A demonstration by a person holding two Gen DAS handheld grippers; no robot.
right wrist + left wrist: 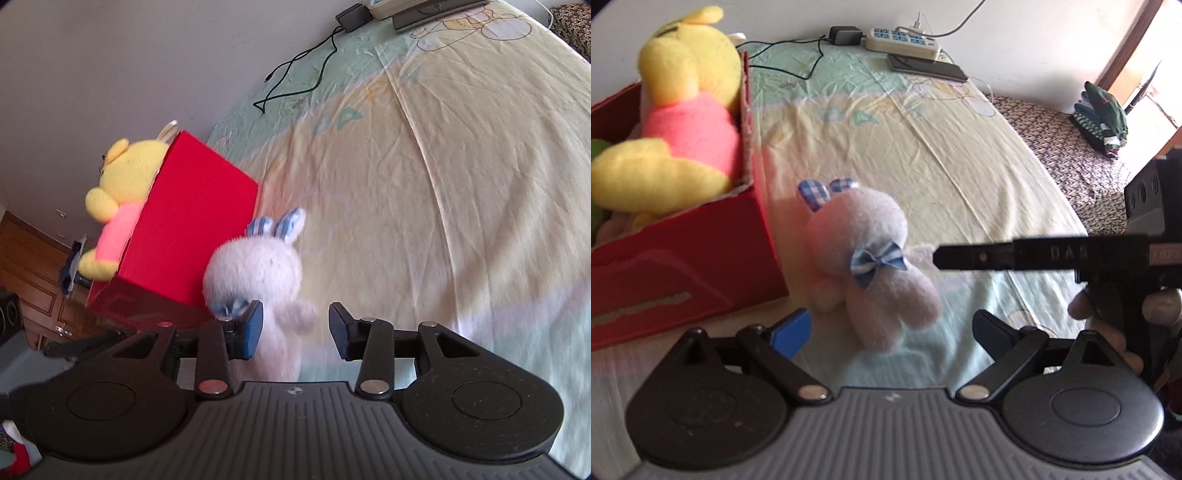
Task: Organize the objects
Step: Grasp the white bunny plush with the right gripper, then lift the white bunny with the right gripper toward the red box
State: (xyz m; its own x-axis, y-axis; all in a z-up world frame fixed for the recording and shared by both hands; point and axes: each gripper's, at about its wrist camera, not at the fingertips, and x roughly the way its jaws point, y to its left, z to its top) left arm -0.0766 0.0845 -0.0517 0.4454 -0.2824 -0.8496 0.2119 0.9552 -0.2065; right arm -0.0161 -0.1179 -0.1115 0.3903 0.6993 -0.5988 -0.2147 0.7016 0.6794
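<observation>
**Spotter:** Where's the bunny sitting against your jaws?

**Operator:** From my left wrist camera, the white plush bunny lies just ahead of my left gripper, roughly centred between its two fingers but beyond the tips. Those jaws stand wide apart with nothing in them. My right gripper has the bunny's lower body reaching in between its fingers. The blue pad on the left finger looks to be against the plush; the right finger stands apart from it. So that pair is spread too, not clamped on anything.

**Spotter:** Which way is it pointing?

**Operator:** In the right wrist view its long axis runs straight away from my jaws: feet toward me, head farther out, checked ears farthest. It looks to be standing more or less upright on the bed sheet, though motion blur makes the tilt hard to judge. In the left view the blue bow faces my camera.

**Spotter:** And the box?

**Operator:** The red box sits left of both jaw pairs, right beside the bunny. I can't tell whether they touch. The yellow bear lies in it, poking above the rim.
</observation>
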